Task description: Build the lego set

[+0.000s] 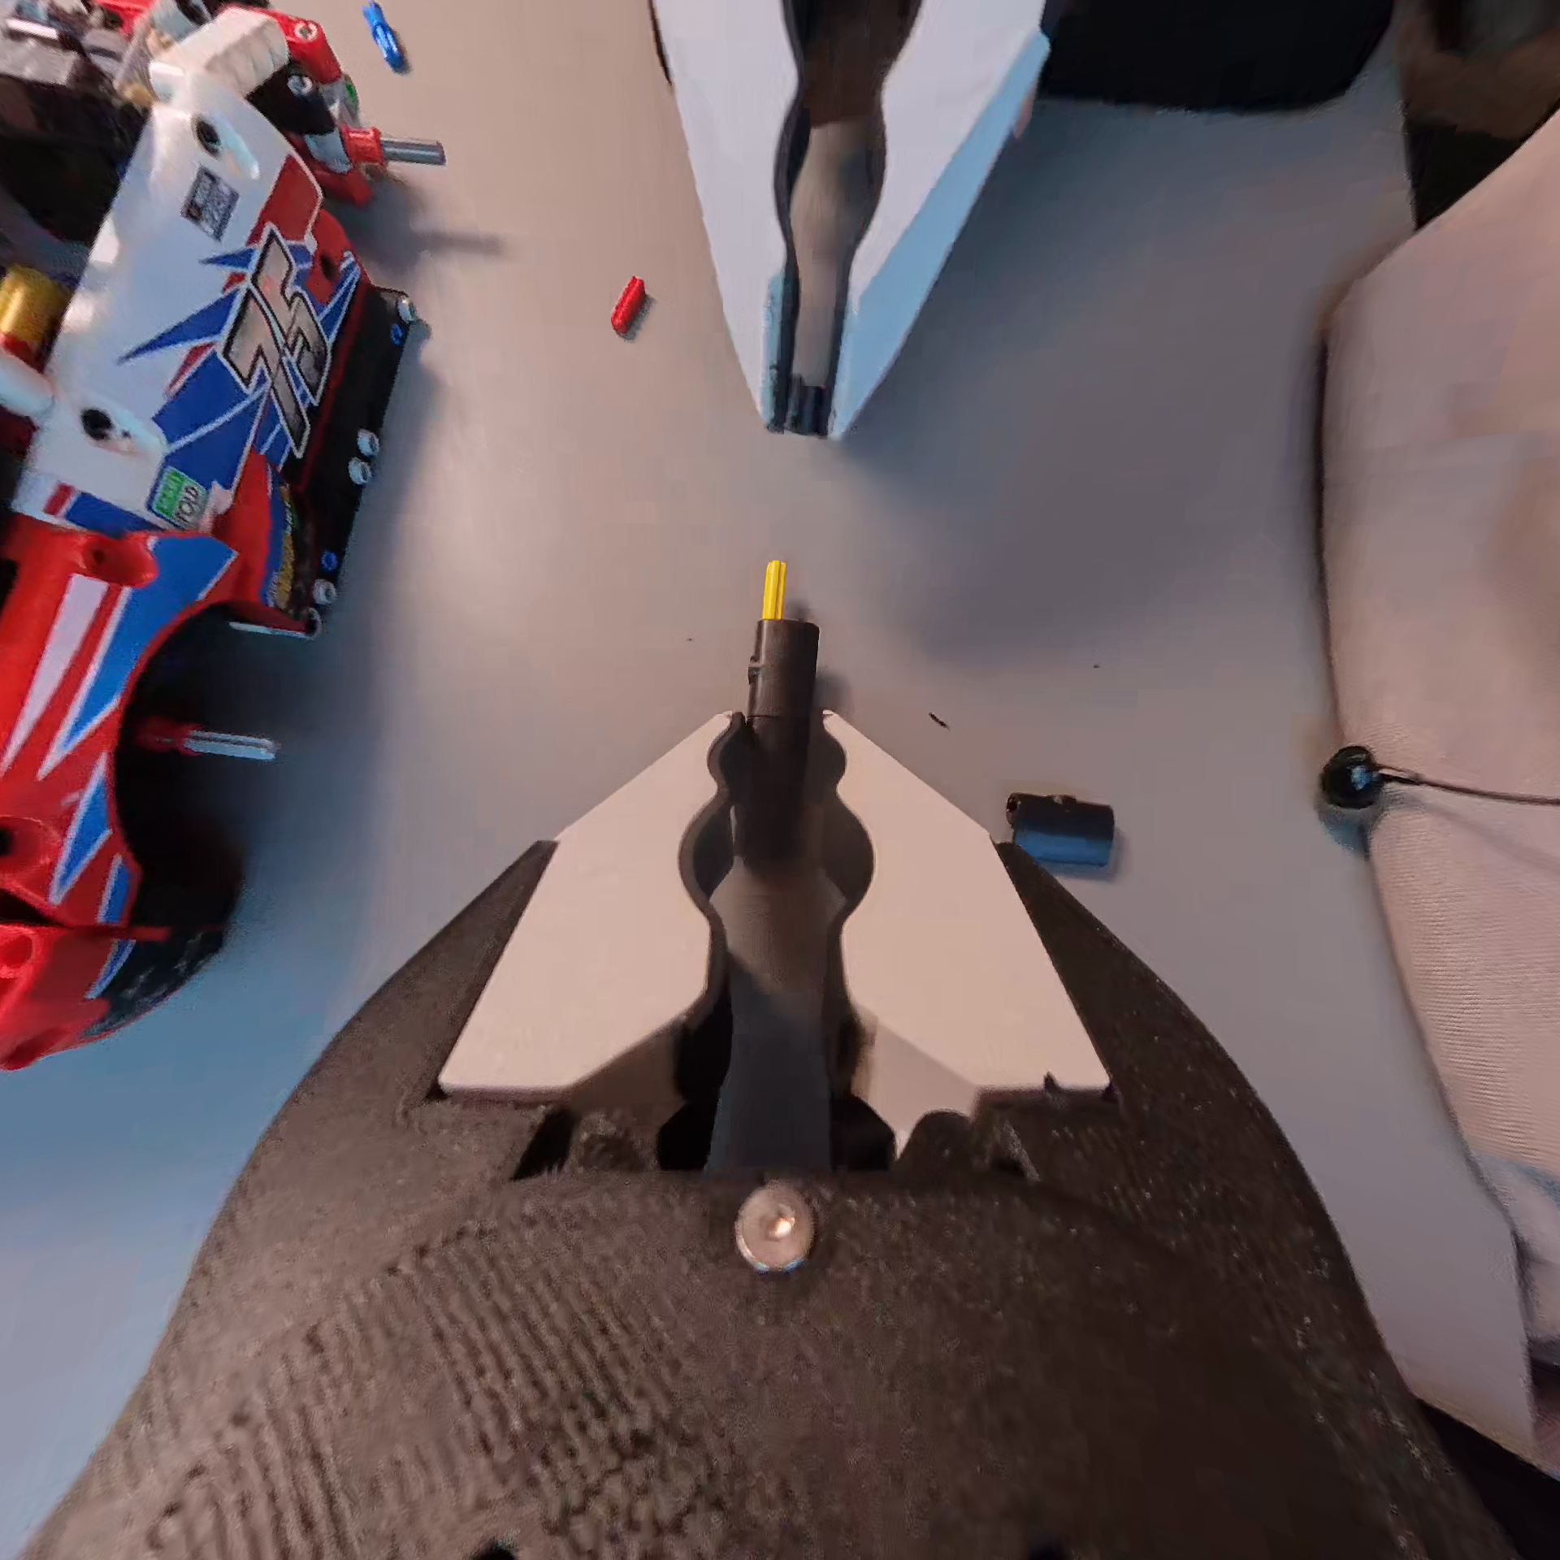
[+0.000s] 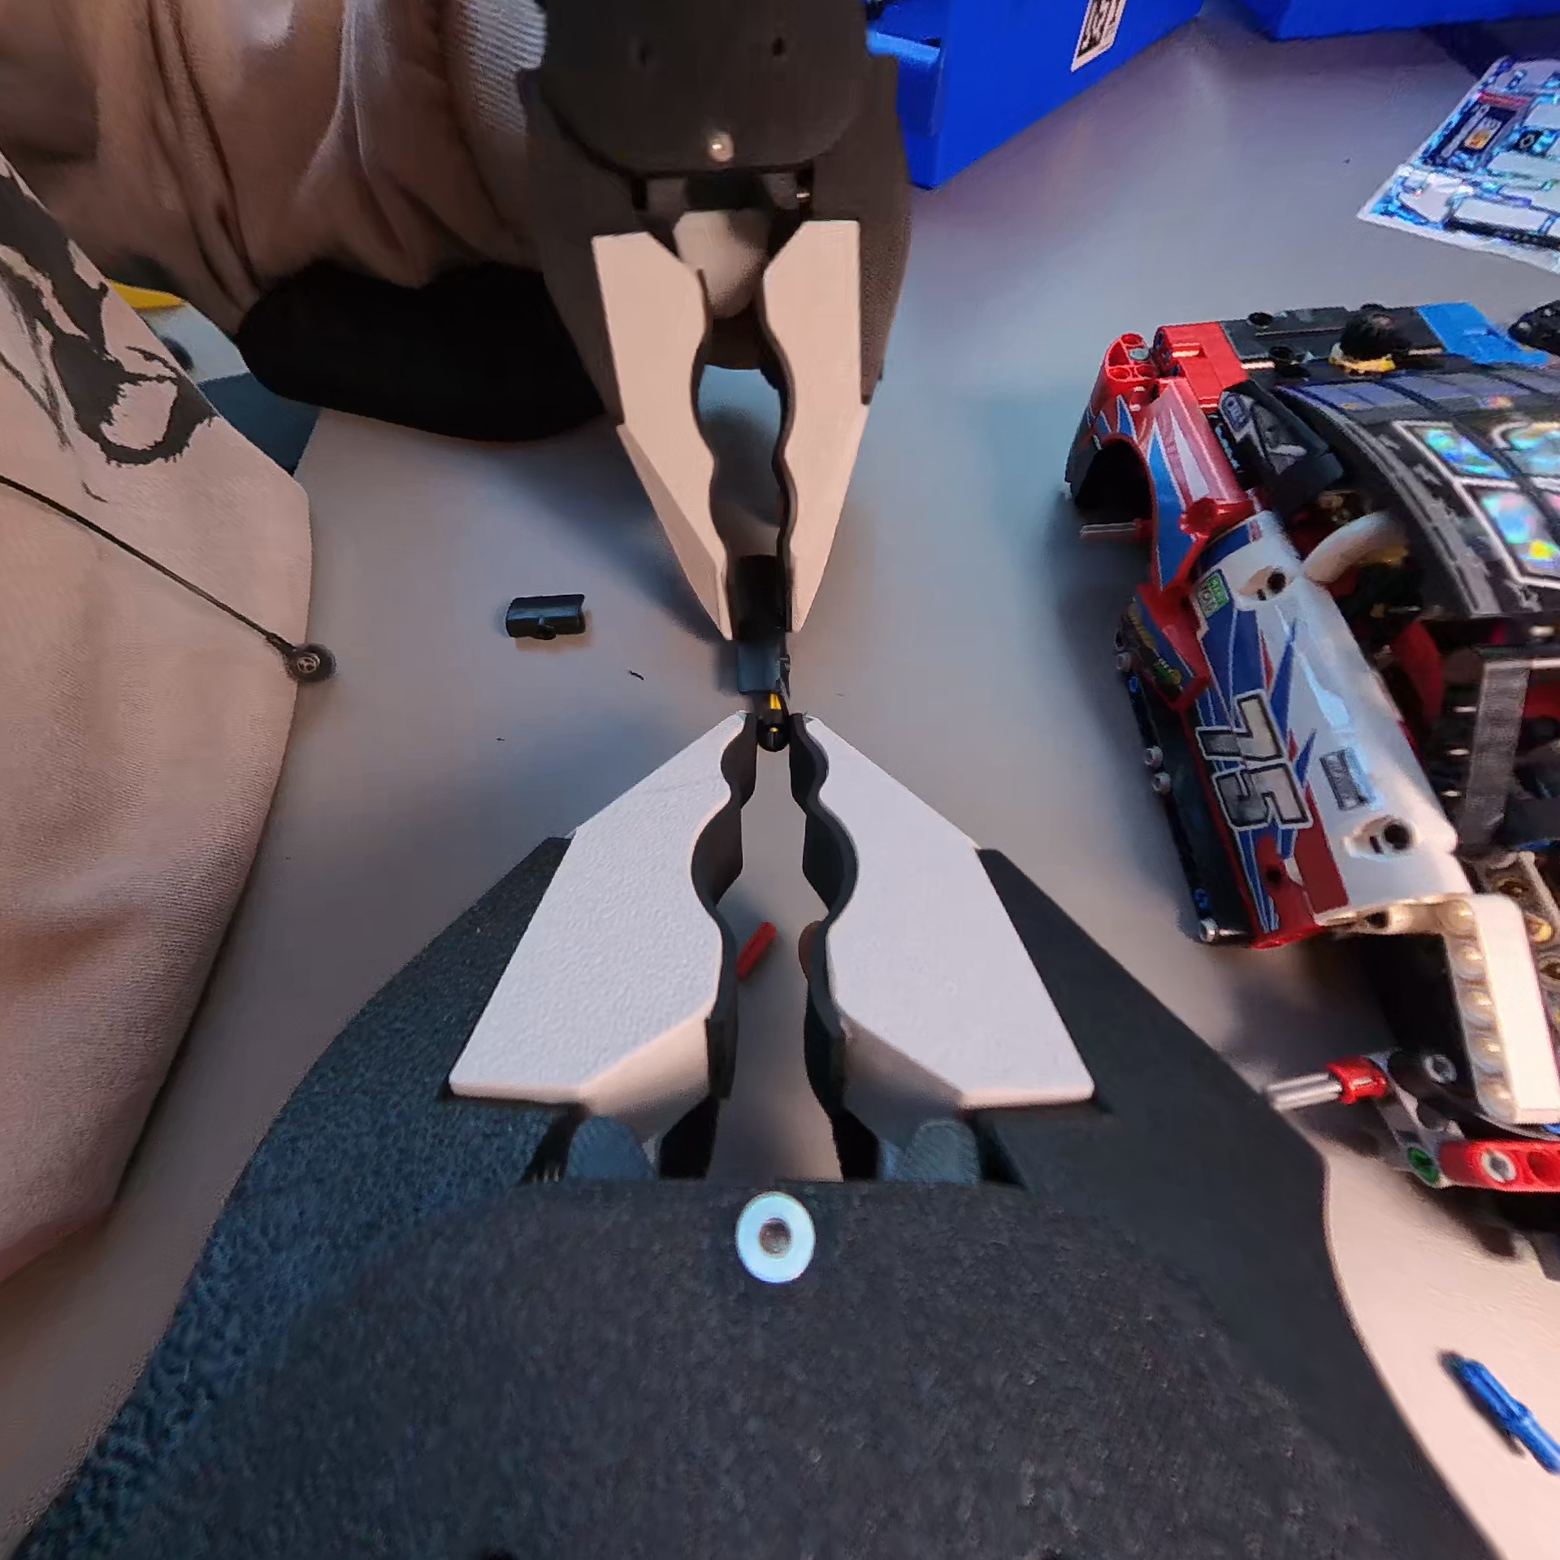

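Note:
My left gripper point(image 1: 777, 717) is shut on a black connector point(image 1: 781, 667) with a yellow axle point(image 1: 773, 587) sticking out of its front end. It also shows in the right wrist view point(image 2: 760, 629), pointing towards me. My right gripper point(image 2: 770, 722) faces it tip to tip and is shut on a small black piece point(image 2: 770, 736), held just short of the axle. The right gripper also shows in the left wrist view point(image 1: 802, 426). The red, white and blue lego car point(image 1: 211, 422) point(image 2: 1308, 675) lies on the grey table beside both grippers.
A loose black connector point(image 1: 1062, 830) point(image 2: 546, 616), a red pin point(image 1: 626, 302) point(image 2: 754, 950) and a blue pin point(image 1: 384, 34) point(image 2: 1503, 1410) lie on the table. A person's beige garment point(image 1: 1452, 675) point(image 2: 127, 760) borders one side. A blue bin point(image 2: 1013, 76) and a printed sheet point(image 2: 1477, 160) sit behind. Some 6 cm of space lies between my two pairs of fingers. The right tips stand about 8 cm off the red pin point(image 1: 626, 302).

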The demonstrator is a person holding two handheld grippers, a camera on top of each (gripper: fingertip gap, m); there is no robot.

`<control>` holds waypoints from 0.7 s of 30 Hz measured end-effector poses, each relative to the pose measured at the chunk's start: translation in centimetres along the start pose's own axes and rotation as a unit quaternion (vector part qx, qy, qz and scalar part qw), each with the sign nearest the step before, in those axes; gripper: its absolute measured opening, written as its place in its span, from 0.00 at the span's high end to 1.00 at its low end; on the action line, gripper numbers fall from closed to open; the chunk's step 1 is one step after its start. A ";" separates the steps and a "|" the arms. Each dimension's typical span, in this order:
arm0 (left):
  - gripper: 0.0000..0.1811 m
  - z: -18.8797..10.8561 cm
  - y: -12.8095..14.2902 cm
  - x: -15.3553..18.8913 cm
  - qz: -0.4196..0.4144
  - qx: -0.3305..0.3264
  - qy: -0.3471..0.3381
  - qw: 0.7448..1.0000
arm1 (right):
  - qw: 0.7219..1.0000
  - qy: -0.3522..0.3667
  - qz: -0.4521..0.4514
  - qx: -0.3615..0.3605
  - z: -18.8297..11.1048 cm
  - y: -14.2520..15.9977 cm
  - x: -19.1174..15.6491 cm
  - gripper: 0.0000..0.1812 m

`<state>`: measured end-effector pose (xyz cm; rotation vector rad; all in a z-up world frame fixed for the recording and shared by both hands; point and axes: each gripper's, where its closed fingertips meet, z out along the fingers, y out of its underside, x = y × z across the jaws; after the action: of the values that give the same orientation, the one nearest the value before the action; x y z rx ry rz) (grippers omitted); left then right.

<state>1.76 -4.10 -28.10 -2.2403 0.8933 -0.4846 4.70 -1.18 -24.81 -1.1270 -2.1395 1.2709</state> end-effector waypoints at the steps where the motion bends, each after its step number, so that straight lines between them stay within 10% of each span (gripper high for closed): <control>1: 0.93 -0.1 -0.3 0.3 -0.029 0.015 0.022 0.999 | 1.000 -0.001 -0.019 0.001 0.1 -0.1 -0.3 0.97; 11: 0.93 -0.7 -2.8 1.4 -0.222 0.101 0.163 0.956 | 0.992 0.008 -0.125 -0.020 1.2 0.1 -2.0 0.97; 21: 0.92 0.8 -2.8 2.9 -0.174 0.079 0.145 0.971 | 0.997 -0.010 -0.075 -0.031 1.9 0.7 -2.1 0.97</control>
<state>5.54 -4.25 -26.44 -2.2179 0.5725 -1.0282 4.97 -3.72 -26.23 -0.9607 -2.2456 1.1617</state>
